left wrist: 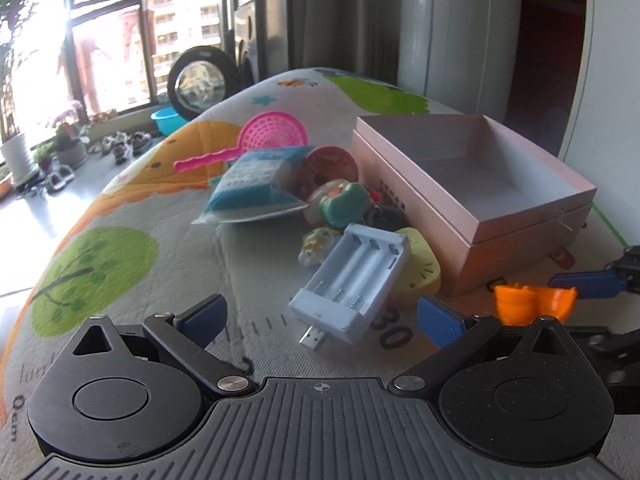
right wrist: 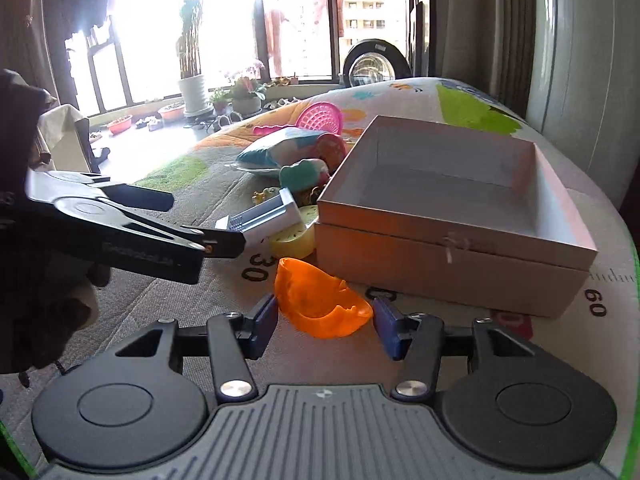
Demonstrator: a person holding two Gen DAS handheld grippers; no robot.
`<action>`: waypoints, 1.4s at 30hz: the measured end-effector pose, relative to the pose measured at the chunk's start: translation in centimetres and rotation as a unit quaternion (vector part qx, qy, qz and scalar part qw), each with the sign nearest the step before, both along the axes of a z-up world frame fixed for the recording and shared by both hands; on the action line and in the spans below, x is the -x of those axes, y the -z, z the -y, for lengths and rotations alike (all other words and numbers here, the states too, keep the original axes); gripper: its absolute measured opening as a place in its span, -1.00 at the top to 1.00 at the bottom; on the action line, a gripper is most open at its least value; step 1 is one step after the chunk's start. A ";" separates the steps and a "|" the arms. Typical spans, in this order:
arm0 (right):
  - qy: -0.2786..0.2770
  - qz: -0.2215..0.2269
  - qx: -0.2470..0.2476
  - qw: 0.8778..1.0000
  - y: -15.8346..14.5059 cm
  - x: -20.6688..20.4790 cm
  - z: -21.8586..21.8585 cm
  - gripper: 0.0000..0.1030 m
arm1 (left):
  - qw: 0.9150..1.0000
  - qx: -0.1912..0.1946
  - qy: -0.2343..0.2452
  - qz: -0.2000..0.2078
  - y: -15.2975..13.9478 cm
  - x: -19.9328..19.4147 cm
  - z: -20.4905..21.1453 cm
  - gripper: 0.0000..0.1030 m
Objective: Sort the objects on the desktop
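My right tongs (right wrist: 325, 322) stand open around the orange toy cup (right wrist: 320, 304), which lies on its side on the bench (right wrist: 168, 300) in front of the pink box (right wrist: 452, 240). My left tongs (left wrist: 322, 314) gape wide before the white battery charger (left wrist: 352, 276), not touching it.

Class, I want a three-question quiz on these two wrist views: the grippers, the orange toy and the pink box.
1. True or false: the right gripper is shut on the orange toy.
2. What lies inside the pink box?
A) a battery charger B) nothing visible C) the pink sieve
3. Fill in: the white battery charger leans on a ___ case.

Key
1. False: the toy sits between open blue pads, not clamped.
2. B.
3. Yellow. The left gripper is open in front of it.
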State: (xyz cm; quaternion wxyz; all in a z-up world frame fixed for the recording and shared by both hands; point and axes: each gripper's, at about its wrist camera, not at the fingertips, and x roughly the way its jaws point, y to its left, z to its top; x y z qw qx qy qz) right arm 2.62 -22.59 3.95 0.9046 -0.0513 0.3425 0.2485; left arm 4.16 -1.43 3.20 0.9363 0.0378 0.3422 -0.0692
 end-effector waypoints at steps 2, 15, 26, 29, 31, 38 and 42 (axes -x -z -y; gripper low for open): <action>0.008 0.000 -0.014 1.000 -1.0 0.2 1.7 -0.29 | 1.000 -0.007 0.010 -0.008 0.8 -1.0 0.7 -1.00; 0.223 -0.005 -0.107 0.969 -1.4 -11.0 10.5 -0.88 | 0.999 0.011 0.050 -0.014 2.1 -1.5 1.4 -0.43; 0.127 -0.001 -0.108 0.986 -1.3 -10.0 5.7 -0.99 | 0.996 -0.001 0.083 -0.024 1.4 3.4 -0.9 -0.05; 0.080 0.043 -0.072 0.993 -2.4 -6.6 4.8 -0.99 | 0.993 -0.021 0.115 -0.021 1.2 5.6 -0.7 -0.10; 0.046 0.050 -0.053 0.996 -2.6 -4.8 4.2 -0.99 | 0.993 -0.034 0.109 -0.015 1.1 6.0 -0.4 -0.42; -0.015 0.031 -0.014 0.999 -1.3 -1.2 1.3 -0.99 | 0.996 -0.022 0.089 -0.023 1.6 3.5 0.7 -0.76; -0.035 0.043 0.033 0.998 0.0 0.7 0.1 -0.99 | 0.995 -0.041 0.090 -0.027 1.8 3.9 0.1 -0.83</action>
